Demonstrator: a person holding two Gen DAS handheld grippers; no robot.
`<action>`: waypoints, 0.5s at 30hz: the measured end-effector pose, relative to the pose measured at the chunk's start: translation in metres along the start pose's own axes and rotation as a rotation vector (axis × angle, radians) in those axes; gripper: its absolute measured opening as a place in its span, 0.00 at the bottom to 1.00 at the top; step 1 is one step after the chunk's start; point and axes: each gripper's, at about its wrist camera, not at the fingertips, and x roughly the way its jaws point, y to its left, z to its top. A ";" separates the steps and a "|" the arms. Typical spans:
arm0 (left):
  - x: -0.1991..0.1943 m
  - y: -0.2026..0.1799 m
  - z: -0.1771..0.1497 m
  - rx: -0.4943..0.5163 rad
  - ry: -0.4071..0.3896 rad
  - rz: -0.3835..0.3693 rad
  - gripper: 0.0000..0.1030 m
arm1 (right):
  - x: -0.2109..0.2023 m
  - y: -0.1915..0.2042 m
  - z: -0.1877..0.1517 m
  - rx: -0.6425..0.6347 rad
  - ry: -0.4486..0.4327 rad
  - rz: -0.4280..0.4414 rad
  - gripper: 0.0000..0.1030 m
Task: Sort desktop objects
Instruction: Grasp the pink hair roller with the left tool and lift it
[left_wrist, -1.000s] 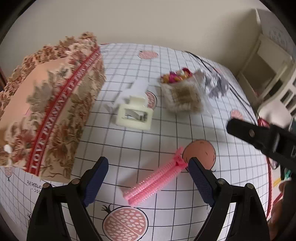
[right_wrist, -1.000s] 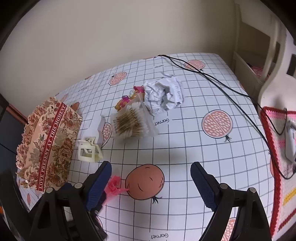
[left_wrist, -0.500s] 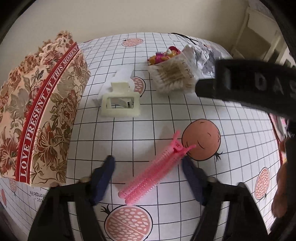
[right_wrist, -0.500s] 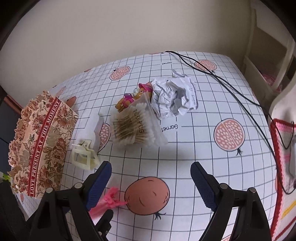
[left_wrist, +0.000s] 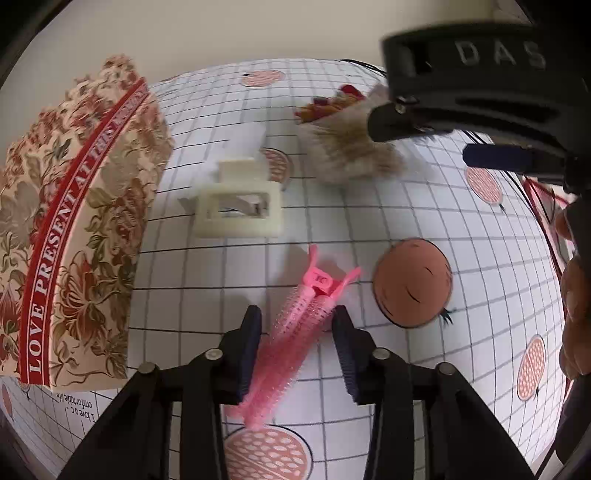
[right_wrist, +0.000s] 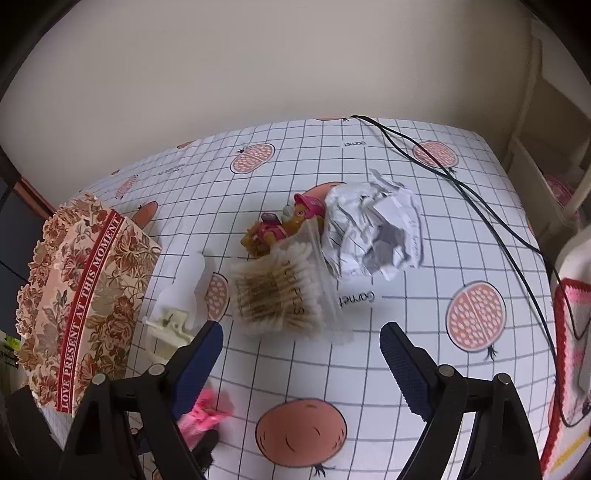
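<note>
A pink hair-roller clip (left_wrist: 295, 332) lies on the grid tablecloth between the fingers of my left gripper (left_wrist: 297, 341), which is low over it, partly closed, a small gap at each side. It also shows in the right wrist view (right_wrist: 201, 417). A cream claw clip (left_wrist: 240, 208) lies beyond it, beside a floral box (left_wrist: 74, 229). My right gripper (right_wrist: 301, 350) is open and empty, hovering in front of a bag of cotton swabs (right_wrist: 280, 291), a small pink toy figure (right_wrist: 284, 225) and a crumpled paper ball (right_wrist: 373, 229).
A black cable (right_wrist: 480, 206) runs across the far right of the table. A pink crocheted mat (right_wrist: 572, 354) lies at the right edge. The right gripper's body (left_wrist: 480, 85) hangs over the swabs in the left wrist view. A white chair stands right.
My left gripper has come down and narrowed around the pink roller clip. My right gripper has moved forward toward the cotton swabs, still open.
</note>
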 end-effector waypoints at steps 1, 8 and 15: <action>0.000 0.002 0.000 -0.011 -0.003 -0.001 0.36 | 0.002 0.001 0.001 -0.004 0.001 -0.001 0.86; -0.003 0.042 0.002 -0.186 -0.013 0.003 0.29 | 0.025 0.012 0.008 -0.042 0.026 -0.011 0.86; -0.001 0.076 0.004 -0.304 -0.026 -0.004 0.27 | 0.045 0.020 0.011 -0.064 0.052 -0.046 0.86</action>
